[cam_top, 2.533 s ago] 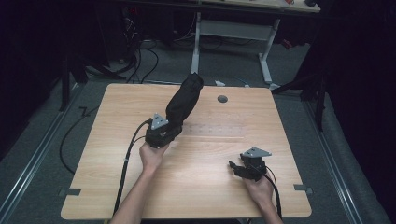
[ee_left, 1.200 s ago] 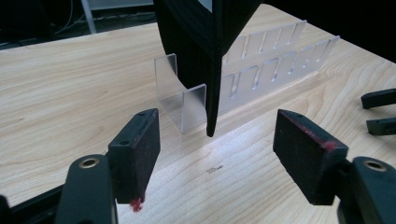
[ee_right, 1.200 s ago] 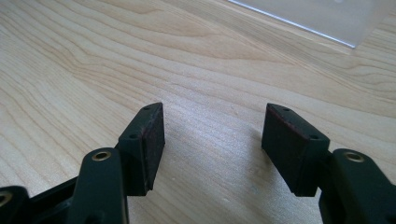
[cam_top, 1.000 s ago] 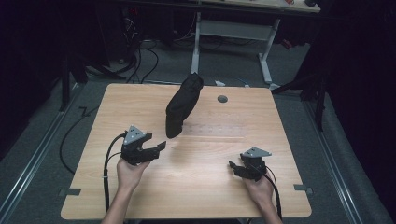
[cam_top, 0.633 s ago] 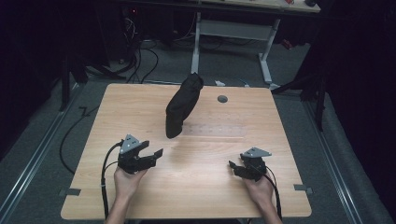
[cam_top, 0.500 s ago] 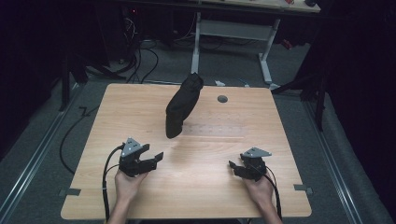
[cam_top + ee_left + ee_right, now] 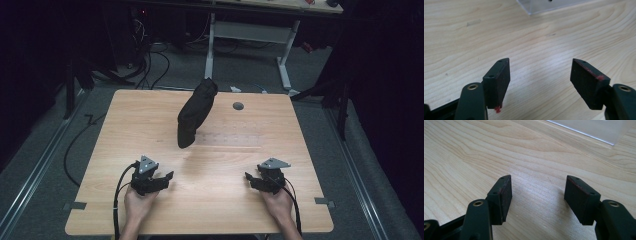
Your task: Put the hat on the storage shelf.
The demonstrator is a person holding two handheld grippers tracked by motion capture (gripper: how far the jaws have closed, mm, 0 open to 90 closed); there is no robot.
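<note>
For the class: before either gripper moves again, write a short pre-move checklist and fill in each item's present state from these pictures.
1. Left gripper jaws open, nothing between them: ok.
2. Right gripper jaws open, nothing between them: ok.
3. Black pouch free of both grippers, lying at the far middle of the table: ok.
4. Bare wood between each gripper and the pouch: ok.
5. Clear plastic piece near the jaws, whether it would obstruct them: cannot tell.
6. What the pouch holds: cannot tell.
</note>
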